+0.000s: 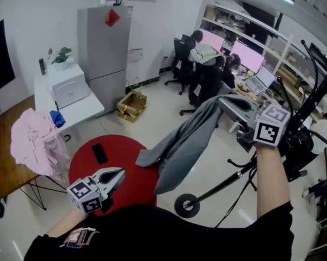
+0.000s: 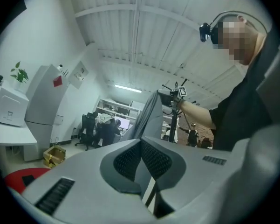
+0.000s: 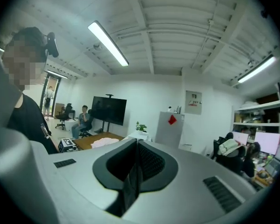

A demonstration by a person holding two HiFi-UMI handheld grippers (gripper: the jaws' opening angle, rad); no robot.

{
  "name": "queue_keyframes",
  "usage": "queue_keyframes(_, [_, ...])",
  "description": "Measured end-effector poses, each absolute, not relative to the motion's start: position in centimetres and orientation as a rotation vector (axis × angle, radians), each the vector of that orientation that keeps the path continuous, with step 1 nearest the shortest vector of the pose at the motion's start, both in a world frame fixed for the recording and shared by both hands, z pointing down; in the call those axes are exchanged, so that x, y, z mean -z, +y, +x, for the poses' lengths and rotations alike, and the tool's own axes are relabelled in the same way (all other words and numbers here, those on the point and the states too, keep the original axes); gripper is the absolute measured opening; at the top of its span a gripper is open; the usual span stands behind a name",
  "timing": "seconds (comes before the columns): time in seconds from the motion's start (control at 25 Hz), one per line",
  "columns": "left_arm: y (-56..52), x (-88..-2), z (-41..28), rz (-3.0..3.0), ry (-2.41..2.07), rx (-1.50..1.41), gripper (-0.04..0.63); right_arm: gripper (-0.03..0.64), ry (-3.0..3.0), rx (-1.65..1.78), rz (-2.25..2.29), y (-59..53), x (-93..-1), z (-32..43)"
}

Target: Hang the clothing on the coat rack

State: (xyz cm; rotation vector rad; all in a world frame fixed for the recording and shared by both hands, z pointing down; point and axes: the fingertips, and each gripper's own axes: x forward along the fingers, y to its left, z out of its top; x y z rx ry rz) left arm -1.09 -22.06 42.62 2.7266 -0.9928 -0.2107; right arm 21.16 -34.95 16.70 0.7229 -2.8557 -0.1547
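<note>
A grey garment hangs from my right gripper, which is raised at the right and shut on a fold of the cloth; a dark strip of the garment shows between its pads. The black coat rack stands just right of that gripper, and its wheeled foot rests on the floor. My left gripper is low at the left over a red round table, shut, with nothing in it. In the left gripper view the grey garment hangs beside the rack. A pink garment lies on the wooden table.
A red round table with a black phone stands below my left gripper. A wooden table, a white cabinet, a grey fridge and a cardboard box lie beyond. People sit on office chairs at desks.
</note>
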Motion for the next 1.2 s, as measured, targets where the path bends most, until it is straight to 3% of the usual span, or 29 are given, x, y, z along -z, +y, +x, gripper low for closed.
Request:
queue_keyframes(0.28, [-23.6,-40.4,2.8,2.787,-0.901,0.203,-0.008,0.009,-2.772,0.335,0.942,-34.6,-9.7,27.8])
queue_keyframes(0.72, [-27.8,-26.5,6.0,3.007,-0.806,0.282,-0.008,0.009,-2.696,0.458,1.196,-35.2,1.0,32.0])
queue_keyframes(1.2, [-28.3,-27.4,6.8,3.046,-0.758,0.229,-0.008,0.009,-2.629,0.357,1.461,-36.9,2.4,38.2])
